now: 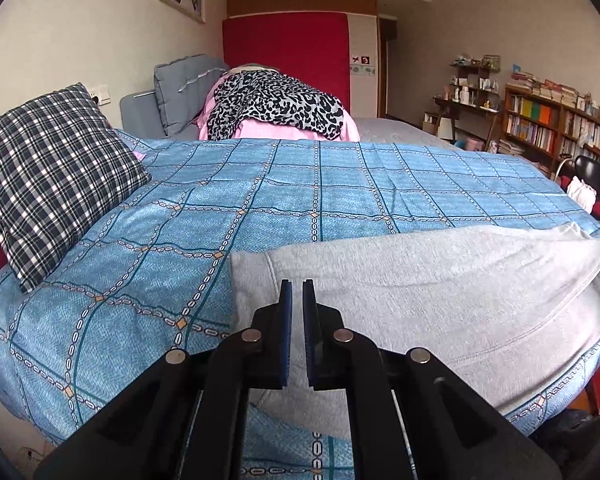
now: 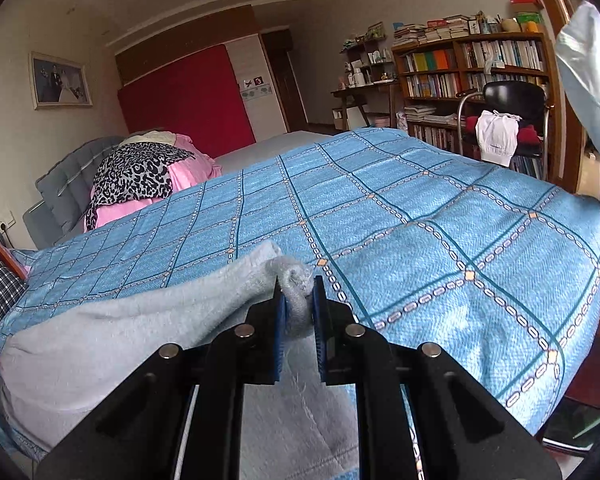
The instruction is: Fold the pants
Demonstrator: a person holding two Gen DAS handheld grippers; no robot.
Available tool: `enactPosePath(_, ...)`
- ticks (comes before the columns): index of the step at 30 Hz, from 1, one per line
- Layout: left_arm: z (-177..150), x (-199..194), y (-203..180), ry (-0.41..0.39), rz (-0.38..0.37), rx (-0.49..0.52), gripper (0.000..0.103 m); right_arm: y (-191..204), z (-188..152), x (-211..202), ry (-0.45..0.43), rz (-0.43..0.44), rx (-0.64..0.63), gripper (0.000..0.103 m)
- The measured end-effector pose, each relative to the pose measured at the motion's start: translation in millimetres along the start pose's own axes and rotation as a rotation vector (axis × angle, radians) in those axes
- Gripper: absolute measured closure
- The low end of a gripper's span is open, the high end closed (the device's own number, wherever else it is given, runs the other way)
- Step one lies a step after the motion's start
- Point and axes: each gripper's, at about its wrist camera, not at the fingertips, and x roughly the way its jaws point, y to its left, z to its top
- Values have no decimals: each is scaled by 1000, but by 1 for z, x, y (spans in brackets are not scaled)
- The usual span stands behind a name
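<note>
Light grey pants (image 1: 440, 292) lie across the near edge of a bed covered in a blue patterned quilt (image 1: 260, 208). My left gripper (image 1: 297, 286) hovers over the pants' left end with its jaws nearly closed, a narrow gap between the blue pads, and nothing visibly pinched. In the right wrist view the pants (image 2: 100, 332) stretch to the left, and my right gripper (image 2: 299, 284) is shut on a bunched corner of the grey fabric, lifted a little off the quilt (image 2: 440, 220).
A plaid pillow (image 1: 48, 184) leans at the bed's left. A pile of pink and leopard-print cloth (image 1: 276, 108) lies at the far end. A bookshelf (image 2: 472, 68) and a black chair with clothes (image 2: 508, 116) stand at the right. A pale cap (image 2: 588, 96) hangs at the right edge.
</note>
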Motion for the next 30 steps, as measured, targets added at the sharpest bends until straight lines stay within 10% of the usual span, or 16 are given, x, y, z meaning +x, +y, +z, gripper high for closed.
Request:
enactPosePath(8, -37, 2, 20, 137, -156, -185, 97, -9, -35, -3, 26, -57, 1, 91)
enactPosePath(12, -46, 13, 25, 193, -231, -303, 45, -5, -40, 0, 16, -81, -17, 91)
enactPosePath(21, -48, 51, 27, 282, -410, -525, 36, -11, -45, 2, 27, -70, 11, 90)
enactPosePath(30, -47, 78, 31, 292, -417, -670, 31, -15, -49, 4, 24, -64, 22, 90)
